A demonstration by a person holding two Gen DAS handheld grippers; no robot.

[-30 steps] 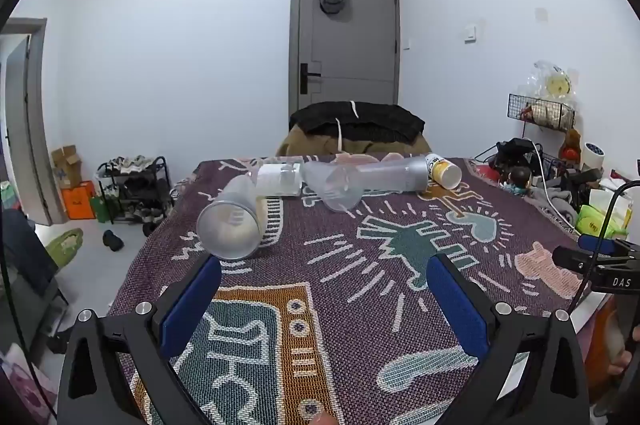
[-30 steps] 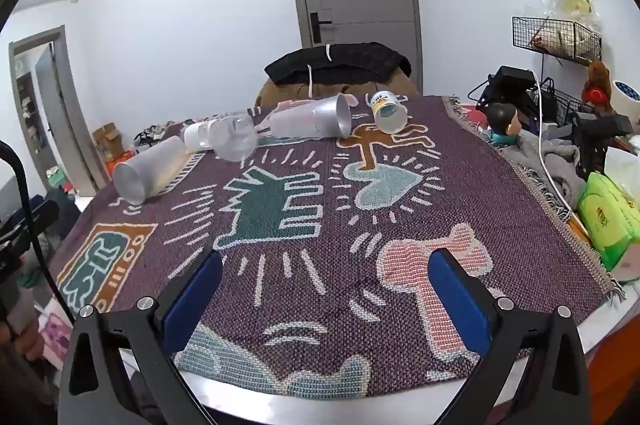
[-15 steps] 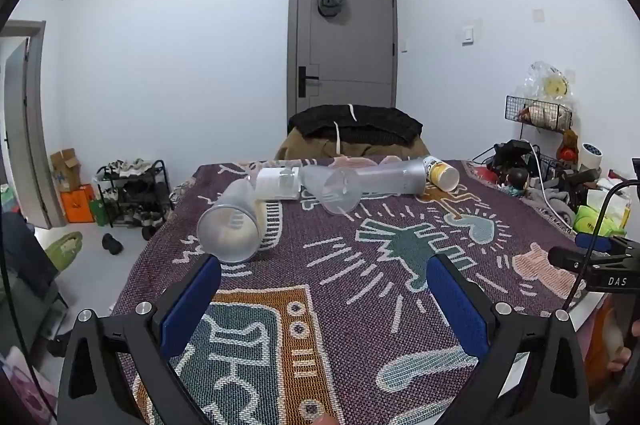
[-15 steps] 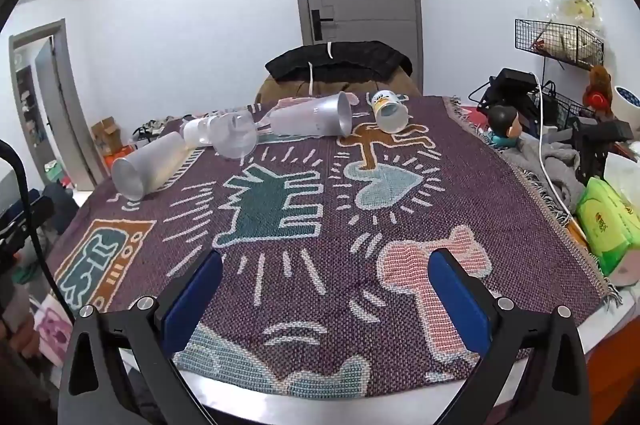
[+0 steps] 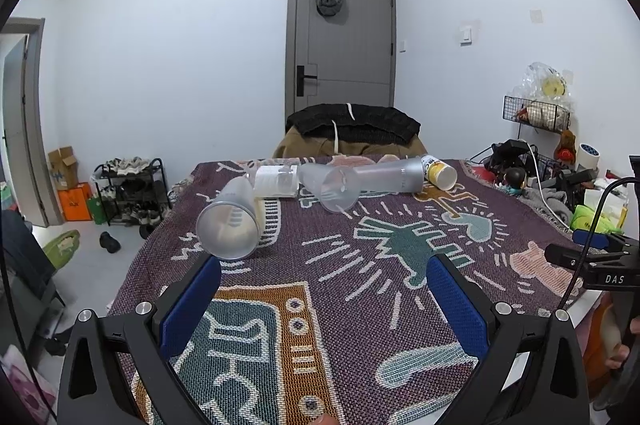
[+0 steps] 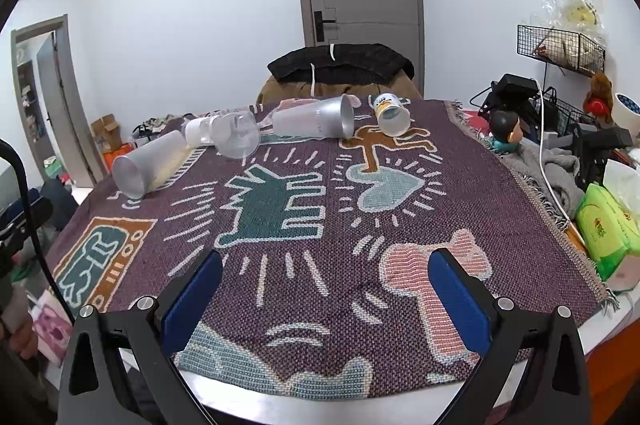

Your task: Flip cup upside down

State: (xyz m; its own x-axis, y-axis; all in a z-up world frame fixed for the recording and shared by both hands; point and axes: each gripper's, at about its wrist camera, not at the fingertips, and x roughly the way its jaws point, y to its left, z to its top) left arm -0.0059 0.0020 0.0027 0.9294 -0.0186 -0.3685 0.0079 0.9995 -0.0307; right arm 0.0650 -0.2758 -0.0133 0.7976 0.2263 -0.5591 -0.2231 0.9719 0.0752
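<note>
Several cups lie on their sides on the patterned cloth. A frosted cup (image 5: 230,223) (image 6: 148,163) lies nearest on the left, mouth toward me. Behind it are a small clear cup (image 5: 276,181) (image 6: 198,131), a clear cup (image 5: 332,187) (image 6: 236,137), a tall frosted cup (image 5: 390,177) (image 6: 314,123) and a yellow printed paper cup (image 5: 440,173) (image 6: 392,115). My left gripper (image 5: 324,301) is open and empty, just short of the nearest frosted cup. My right gripper (image 6: 326,299) is open and empty over the cloth's near edge, far from the cups.
The table (image 6: 256,403) carries a woven figure-print cloth (image 6: 304,209). Clutter lines the right side: green tissue pack (image 6: 608,225), grey cloth (image 6: 548,169), doll (image 6: 504,129), wire basket (image 6: 560,49). A chair with dark clothing (image 5: 352,125) stands behind; a shoe rack (image 5: 128,189) is left.
The left gripper has tipped slightly, so the cups sit a little lower in its view. The right gripper has barely moved. No cup has moved.
</note>
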